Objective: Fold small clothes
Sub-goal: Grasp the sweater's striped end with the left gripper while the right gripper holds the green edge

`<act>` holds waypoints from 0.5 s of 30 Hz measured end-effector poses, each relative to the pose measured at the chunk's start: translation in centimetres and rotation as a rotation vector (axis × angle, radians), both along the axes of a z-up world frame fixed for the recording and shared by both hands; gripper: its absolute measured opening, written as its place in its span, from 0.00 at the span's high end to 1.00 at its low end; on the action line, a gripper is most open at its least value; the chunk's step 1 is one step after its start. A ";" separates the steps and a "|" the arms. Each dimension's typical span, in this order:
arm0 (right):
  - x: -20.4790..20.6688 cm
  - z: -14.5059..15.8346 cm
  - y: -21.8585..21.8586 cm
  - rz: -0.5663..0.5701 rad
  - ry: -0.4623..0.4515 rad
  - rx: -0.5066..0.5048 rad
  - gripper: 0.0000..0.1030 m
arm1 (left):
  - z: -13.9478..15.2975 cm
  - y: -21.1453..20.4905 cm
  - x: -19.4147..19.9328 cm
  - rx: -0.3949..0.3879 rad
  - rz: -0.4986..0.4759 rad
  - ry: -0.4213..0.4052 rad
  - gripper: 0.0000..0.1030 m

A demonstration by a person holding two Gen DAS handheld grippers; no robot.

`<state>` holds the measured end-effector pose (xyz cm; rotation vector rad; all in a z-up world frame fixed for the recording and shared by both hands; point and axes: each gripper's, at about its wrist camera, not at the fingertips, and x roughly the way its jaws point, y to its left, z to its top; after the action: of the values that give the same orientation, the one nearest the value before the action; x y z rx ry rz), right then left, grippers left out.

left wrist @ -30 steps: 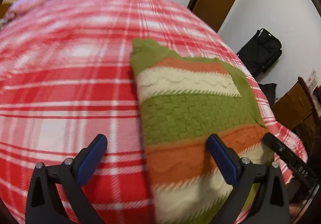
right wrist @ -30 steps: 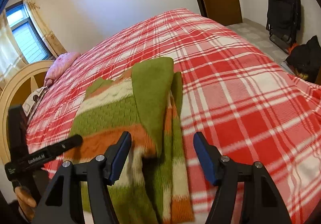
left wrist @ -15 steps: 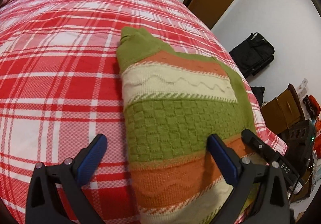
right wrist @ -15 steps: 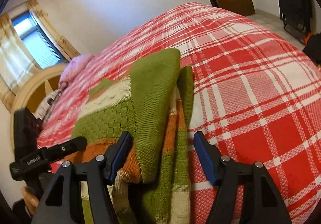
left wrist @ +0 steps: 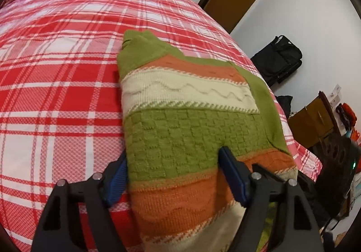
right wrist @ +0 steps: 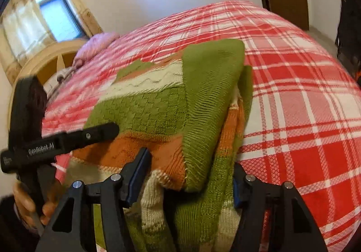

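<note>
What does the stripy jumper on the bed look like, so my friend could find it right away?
Look at the big bed with the red and white checked cover. Near its front edge lies a folded knitted sweater, with one plain green sleeve folded across the top. It is the only thing with chunky bands of green, cream and orange, and a wavy line runs through the cream band.

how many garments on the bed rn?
1: a striped sweater, partly folded, at the near edge of the plaid bedspread, between both grippers' fingers. Nothing else is visible; its lower end runs out of frame.
</note>
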<state>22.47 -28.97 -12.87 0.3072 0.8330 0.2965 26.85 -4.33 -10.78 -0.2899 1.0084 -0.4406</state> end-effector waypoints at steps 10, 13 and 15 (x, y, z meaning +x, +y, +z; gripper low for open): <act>1.1 -0.3 -0.3 -0.077 -0.007 0.079 0.35 | -0.2 -0.5 0.2 0.000 0.007 0.008 0.20; 0.9 -0.3 -0.6 -0.078 -0.006 0.098 0.37 | -0.1 -0.7 0.2 0.017 0.007 -0.006 0.23; 0.8 -0.3 -0.7 -0.083 -0.005 0.094 0.41 | -0.1 -0.5 0.3 0.009 0.010 0.000 0.26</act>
<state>23.28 -29.69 -13.15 0.4273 0.8008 0.2591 27.13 -4.78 -10.92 -0.2870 1.0084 -0.4271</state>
